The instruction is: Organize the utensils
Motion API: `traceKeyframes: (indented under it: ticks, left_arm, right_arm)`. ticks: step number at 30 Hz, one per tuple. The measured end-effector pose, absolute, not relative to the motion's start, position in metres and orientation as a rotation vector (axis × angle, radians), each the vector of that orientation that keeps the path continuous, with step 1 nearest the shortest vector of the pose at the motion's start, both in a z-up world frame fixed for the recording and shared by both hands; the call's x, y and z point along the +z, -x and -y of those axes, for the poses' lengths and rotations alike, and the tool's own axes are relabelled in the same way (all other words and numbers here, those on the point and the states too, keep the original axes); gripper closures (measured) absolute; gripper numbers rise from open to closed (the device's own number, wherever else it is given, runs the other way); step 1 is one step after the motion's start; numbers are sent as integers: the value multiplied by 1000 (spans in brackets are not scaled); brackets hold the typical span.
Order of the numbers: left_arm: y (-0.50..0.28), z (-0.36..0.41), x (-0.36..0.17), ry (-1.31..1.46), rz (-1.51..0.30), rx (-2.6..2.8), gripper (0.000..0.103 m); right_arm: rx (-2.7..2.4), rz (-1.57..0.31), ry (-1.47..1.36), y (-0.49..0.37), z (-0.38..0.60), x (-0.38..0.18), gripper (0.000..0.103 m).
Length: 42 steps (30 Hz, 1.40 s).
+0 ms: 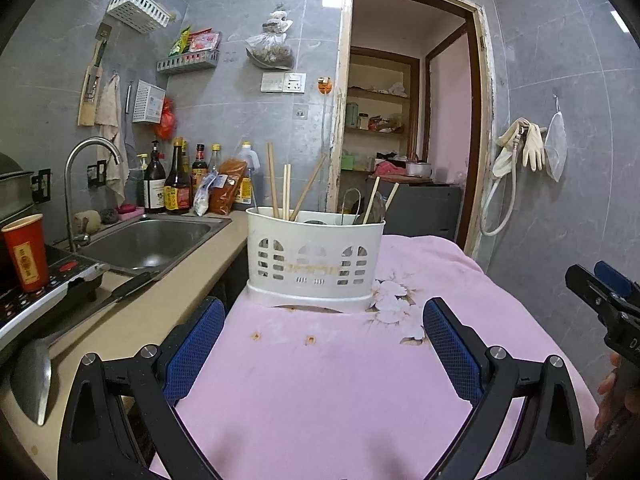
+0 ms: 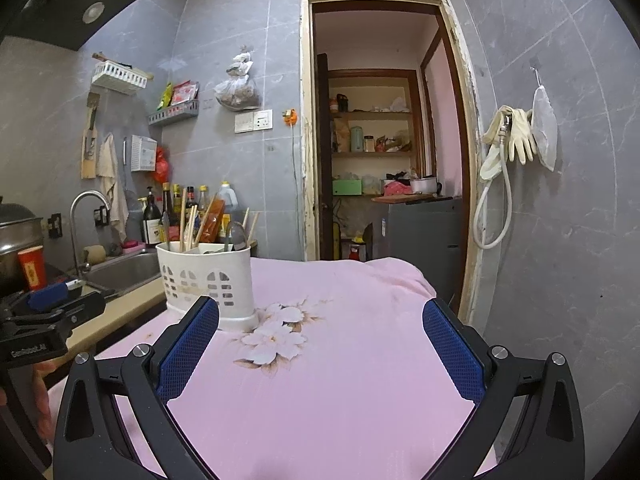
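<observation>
1. The left hand-held gripper (image 1: 324,344) hovers over the pink cloth (image 1: 340,392) with its blue-padded fingers (image 1: 198,344) spread wide and nothing between them.
2. The right hand-held gripper (image 2: 320,344) is likewise wide open and empty above the same cloth; in the left wrist view it shows only as a black part at the right edge.
3. Straight ahead of the left hand-held gripper, the white utensil holder (image 1: 314,260) stands upright on the cloth-covered surface, near its far left edge.
4. Wooden chopsticks (image 1: 280,184) lean out of the holder's left compartment; a metal spoon (image 1: 374,212) and more sticks sit on its right side.
5. A white flower print (image 2: 276,336) lies on the cloth just beside the holder's base.
6. On the beige counter left of the cloth, a ladle (image 1: 32,376) lies near a steel sink (image 1: 160,236), with a red cup (image 1: 26,252) on the cooktop.
7. Sauce bottles (image 1: 176,180) stand behind the sink.
</observation>
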State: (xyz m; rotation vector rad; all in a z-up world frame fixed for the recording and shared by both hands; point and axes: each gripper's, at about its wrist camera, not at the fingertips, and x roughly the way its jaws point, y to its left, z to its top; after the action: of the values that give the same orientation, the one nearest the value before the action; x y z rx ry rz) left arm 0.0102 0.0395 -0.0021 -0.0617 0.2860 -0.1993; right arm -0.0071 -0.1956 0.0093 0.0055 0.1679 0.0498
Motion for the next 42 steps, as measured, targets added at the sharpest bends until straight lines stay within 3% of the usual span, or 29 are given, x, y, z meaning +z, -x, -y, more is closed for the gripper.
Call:
traceKeyframes:
  ticks: [42]
  left_arm:
    - [9, -44, -17, 71, -212, -128, 5]
  right_arm:
    - [-15, -142, 26, 21, 182, -5, 0]
